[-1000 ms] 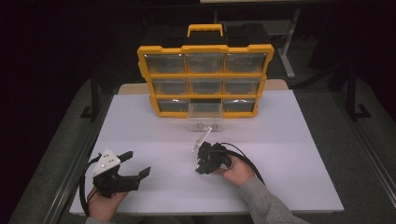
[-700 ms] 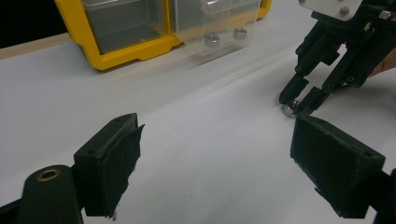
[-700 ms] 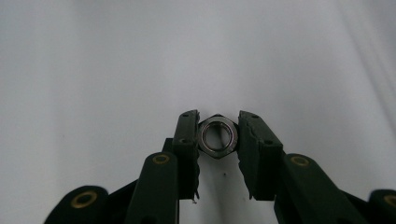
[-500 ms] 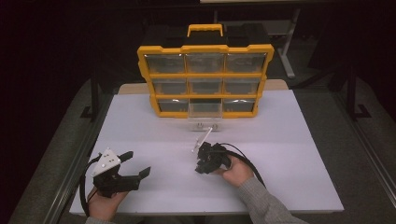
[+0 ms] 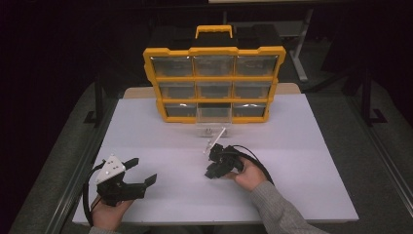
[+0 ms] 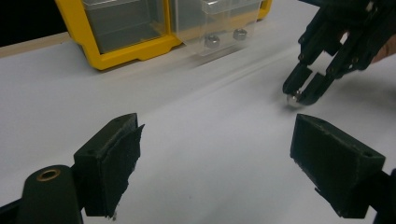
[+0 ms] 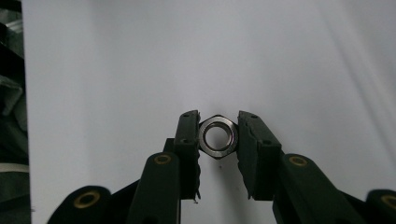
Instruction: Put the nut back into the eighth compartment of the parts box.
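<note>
Right tongs (image 7: 218, 137) clamp a steel hex nut (image 7: 218, 135), frame centre, low over white surface (image 5: 302, 146) | left tongs (image 5: 139, 176) gape empty, lower left | no change over last second: grasp probably settled, lift pending | yellow organizer (image 5: 213, 51) behind, clear drawer (image 5: 213, 115) pulled out; path unobstructed.
</note>
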`<state>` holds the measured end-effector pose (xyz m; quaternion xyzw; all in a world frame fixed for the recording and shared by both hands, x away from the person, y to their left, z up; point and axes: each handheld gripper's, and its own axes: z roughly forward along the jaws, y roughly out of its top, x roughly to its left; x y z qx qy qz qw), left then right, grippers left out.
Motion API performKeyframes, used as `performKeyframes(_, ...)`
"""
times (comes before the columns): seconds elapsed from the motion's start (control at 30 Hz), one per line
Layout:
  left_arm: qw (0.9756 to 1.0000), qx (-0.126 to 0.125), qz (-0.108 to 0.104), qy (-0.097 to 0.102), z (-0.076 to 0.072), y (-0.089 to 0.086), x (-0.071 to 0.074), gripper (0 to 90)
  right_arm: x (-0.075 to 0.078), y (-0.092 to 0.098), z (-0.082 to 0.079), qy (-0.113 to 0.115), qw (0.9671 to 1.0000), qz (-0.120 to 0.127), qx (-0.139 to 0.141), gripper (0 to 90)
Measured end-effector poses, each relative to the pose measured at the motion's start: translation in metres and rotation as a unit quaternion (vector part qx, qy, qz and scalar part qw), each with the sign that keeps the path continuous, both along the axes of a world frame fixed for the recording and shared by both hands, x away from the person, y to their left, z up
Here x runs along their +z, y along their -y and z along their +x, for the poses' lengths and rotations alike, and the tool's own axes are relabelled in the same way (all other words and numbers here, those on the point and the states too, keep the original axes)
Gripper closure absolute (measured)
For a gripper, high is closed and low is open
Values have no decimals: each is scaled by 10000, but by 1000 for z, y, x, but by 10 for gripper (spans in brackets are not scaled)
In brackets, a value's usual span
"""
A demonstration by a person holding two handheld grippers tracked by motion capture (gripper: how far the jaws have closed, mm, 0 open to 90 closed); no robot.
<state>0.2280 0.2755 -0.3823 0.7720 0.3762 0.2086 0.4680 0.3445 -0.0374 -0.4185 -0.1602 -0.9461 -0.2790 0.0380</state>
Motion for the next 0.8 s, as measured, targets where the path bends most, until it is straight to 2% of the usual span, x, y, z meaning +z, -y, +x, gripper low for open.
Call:
performKeyframes(0.1, 10000, -39, 60, 34, 0, 0, 1, 158, 11, 6, 5, -15, 9999, 151, -52, 691)
performKeyframes(0.2, 10000, -18, 46, -8, 0, 0, 0, 158, 24, 10, 9, 40, 9997, 207, -94, 691)
performKeyframes(0.23, 10000, 9, -20, -15, 0, 1, 0, 158, 28, 11, 10, 6, 9997, 241, -103, 691)
performKeyframes(0.27, 10000, -17, 19, 18, 1, 1, 0, 159, 32, 12, 12, 26, 9996, 264, -111, 691)
performKeyframes(0.57, 10000, 7, 14, -2, 0, 0, 1, 158, 69, 21, 31, 188, 9988, 383, -256, 691)
performKeyframes(0.6, 10000, 11, 13, -11, 0, 0, 1, 158, 74, 22, 33, 109, 9987, 388, -320, 691)
performKeyframes(0.67, 10000, 14, 0, 7, 0, 0, 1, 158, 78, 24, 38, 192, 9983, 442, -335, 691)
performKeyframes(0.7, 10000, 27, -32, 12, -1, 0, 1, 158, 81, 26, 41, 159, 9981, 479, -358, 691)
performKeyframes(0.8, 10000, 28, -26, 6, 0, 0, 1, 158, 91, 30, 49, 282, 9977, 447, -432, 691)
